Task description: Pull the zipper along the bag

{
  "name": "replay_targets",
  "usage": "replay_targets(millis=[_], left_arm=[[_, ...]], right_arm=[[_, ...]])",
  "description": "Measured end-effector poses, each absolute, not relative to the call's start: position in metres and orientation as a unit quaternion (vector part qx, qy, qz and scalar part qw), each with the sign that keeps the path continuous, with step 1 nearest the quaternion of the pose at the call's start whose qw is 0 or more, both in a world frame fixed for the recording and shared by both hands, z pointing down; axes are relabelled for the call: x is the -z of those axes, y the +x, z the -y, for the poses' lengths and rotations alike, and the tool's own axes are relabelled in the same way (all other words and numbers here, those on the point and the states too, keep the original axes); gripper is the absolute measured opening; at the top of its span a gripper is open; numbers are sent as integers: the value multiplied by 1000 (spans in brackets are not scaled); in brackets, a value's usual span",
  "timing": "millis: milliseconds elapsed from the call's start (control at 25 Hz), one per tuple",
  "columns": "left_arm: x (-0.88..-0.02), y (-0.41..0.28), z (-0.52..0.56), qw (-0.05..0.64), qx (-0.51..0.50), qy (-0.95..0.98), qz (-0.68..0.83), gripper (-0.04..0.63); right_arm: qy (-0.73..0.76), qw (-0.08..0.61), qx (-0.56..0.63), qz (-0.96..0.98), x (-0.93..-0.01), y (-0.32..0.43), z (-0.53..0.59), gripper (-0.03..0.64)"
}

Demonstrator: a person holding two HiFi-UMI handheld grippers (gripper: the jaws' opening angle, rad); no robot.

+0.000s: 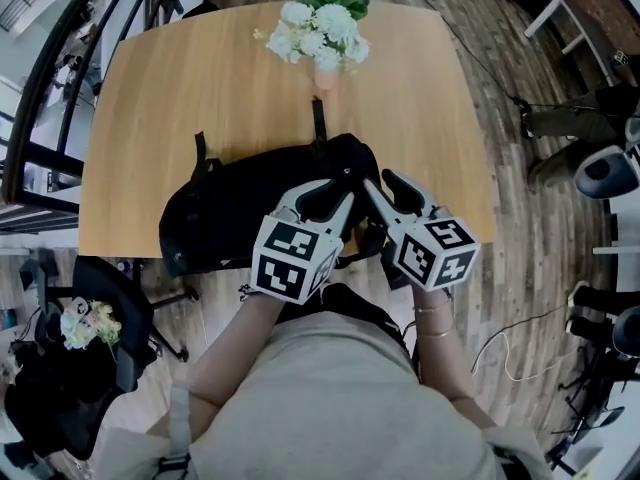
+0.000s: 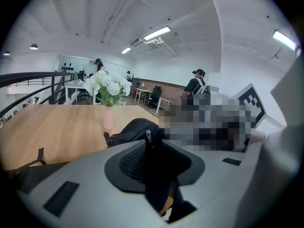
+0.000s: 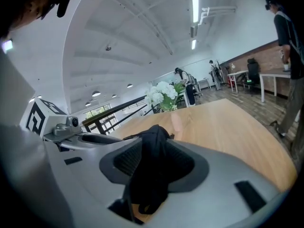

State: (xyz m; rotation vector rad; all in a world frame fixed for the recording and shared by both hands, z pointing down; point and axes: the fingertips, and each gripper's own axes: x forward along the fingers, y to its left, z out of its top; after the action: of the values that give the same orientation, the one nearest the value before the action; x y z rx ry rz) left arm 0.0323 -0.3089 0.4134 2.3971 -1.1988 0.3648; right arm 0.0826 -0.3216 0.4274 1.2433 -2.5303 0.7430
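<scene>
bag (image 1: 250,203): black, lying across the wooden bench (image 1: 150,98), mid-frame in the head view, close to the near edge
left gripper (image 1: 335,181): at the bag's right end, fingers (image 2: 126,163) clamped on the black fabric, little metal zipper pull (image 2: 148,136) poking up right at the pinch
right gripper (image 1: 383,181): just beside the left one, fingers (image 3: 183,163) spread with a fold of the bag standing between them, doesn't look squeezed tbh
flowers (image 1: 318,30): white bunch in a vase, top center of the frame, behind the bag
</scene>
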Motion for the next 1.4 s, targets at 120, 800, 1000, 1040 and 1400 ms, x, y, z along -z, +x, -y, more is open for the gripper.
replay_targets(millis=[120, 800, 1000, 1040, 1400], left_arm=[[-416, 35, 310, 221, -135, 868, 424, 117], [-435, 39, 328, 244, -153, 861, 419, 86], [-437, 44, 330, 257, -153, 862, 409, 84], [-437, 44, 330, 257, -151, 863, 407, 84], [-433, 51, 322, 267, -125, 871, 393, 72]], right_arm=[[415, 118, -270, 861, -434, 79, 323, 153], [400, 128, -292, 859, -443, 79, 321, 83], [403, 125, -295, 857, -444, 82, 320, 83], [404, 125, -296, 856, -444, 82, 319, 83], [408, 122, -296, 855, -445, 84, 319, 83]])
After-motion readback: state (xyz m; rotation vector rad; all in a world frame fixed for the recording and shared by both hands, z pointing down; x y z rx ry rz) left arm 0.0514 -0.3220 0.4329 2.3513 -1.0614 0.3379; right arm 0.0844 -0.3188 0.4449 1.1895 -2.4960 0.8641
